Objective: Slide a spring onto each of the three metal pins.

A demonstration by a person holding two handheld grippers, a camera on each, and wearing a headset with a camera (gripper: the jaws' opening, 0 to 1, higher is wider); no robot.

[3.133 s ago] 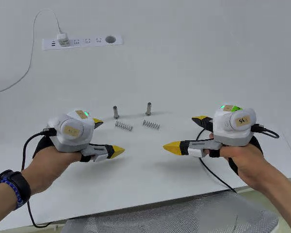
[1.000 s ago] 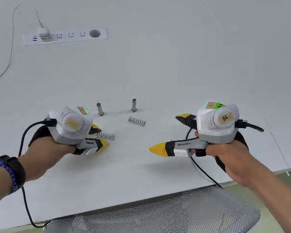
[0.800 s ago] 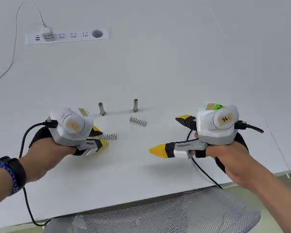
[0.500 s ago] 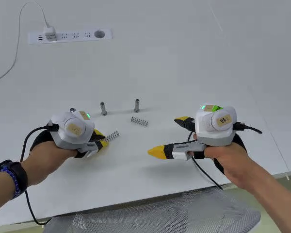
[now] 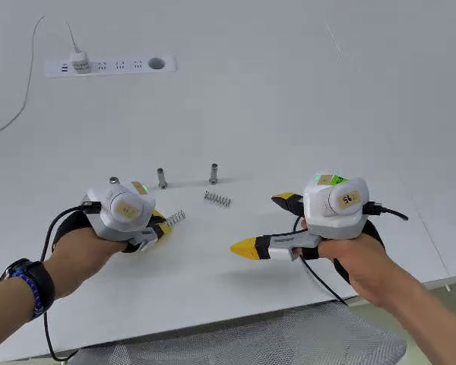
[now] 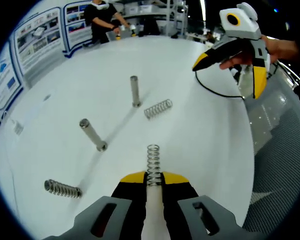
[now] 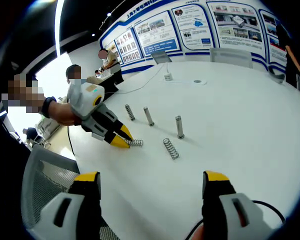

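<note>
Spring [image 6: 153, 160], thin silvery coil, pinched at one end in left gripper [image 6: 148, 176], jaws closed, jutting forward over white table [image 6: 215, 130]. Second spring [image 6: 158, 108] lies loose by far pin [image 6: 134, 91]; near pin [image 6: 92, 135] bare. Right gripper [image 7: 150, 176] spread wide, empty.

Bright, even light; pins [image 5: 213, 173] cast faint shadows; fisheye edges warp.
</note>
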